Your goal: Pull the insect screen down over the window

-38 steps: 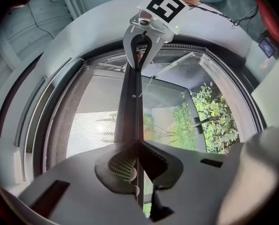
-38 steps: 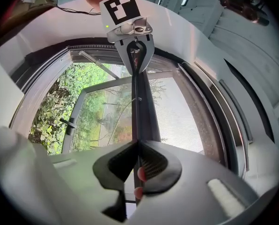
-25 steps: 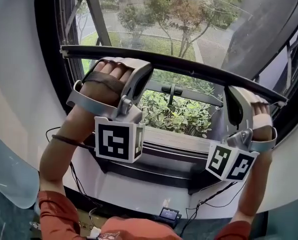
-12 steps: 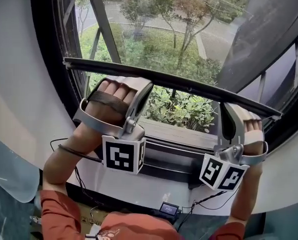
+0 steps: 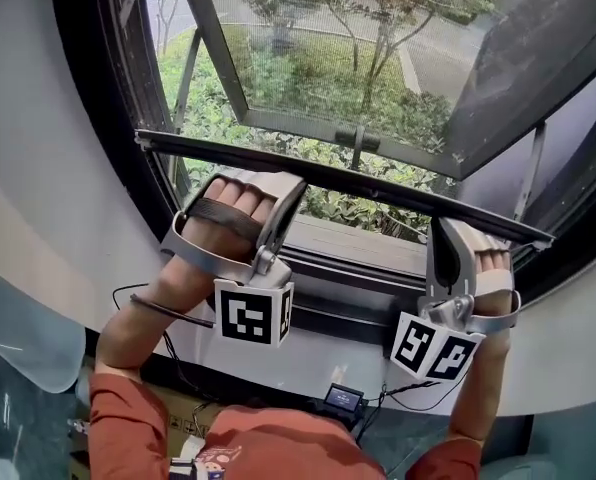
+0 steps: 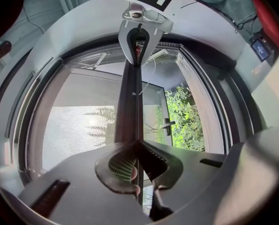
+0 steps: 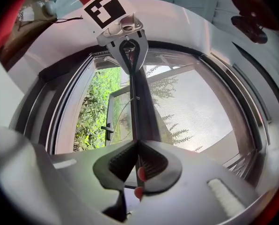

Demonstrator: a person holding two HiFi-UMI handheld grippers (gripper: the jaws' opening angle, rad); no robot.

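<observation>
The insect screen's dark pull bar [image 5: 363,184] runs across the window opening, with the grey mesh [image 5: 318,58] stretched above it. My left gripper [image 5: 282,182] is shut on the bar near its left end, and my right gripper [image 5: 439,225] is shut on it near its right end. In the left gripper view the bar [image 6: 131,102] runs straight out from the closed jaws toward the other gripper [image 6: 140,55], mesh [image 6: 78,125] to its left. The right gripper view shows the same bar [image 7: 138,107] pinched between its pads, mesh [image 7: 200,111] on the right.
Below the bar lies a gap with the window sill [image 5: 363,246] and green bushes [image 5: 218,118] outside. The outward-opened casement and its handle [image 5: 356,138] sit behind the mesh. A white curved wall [image 5: 38,228] frames the window. A small device [image 5: 344,399] and cables hang under the sill.
Both grippers have come down with the pull bar in them. More mesh shows above the bar, and the gap between bar and sill has narrowed.
</observation>
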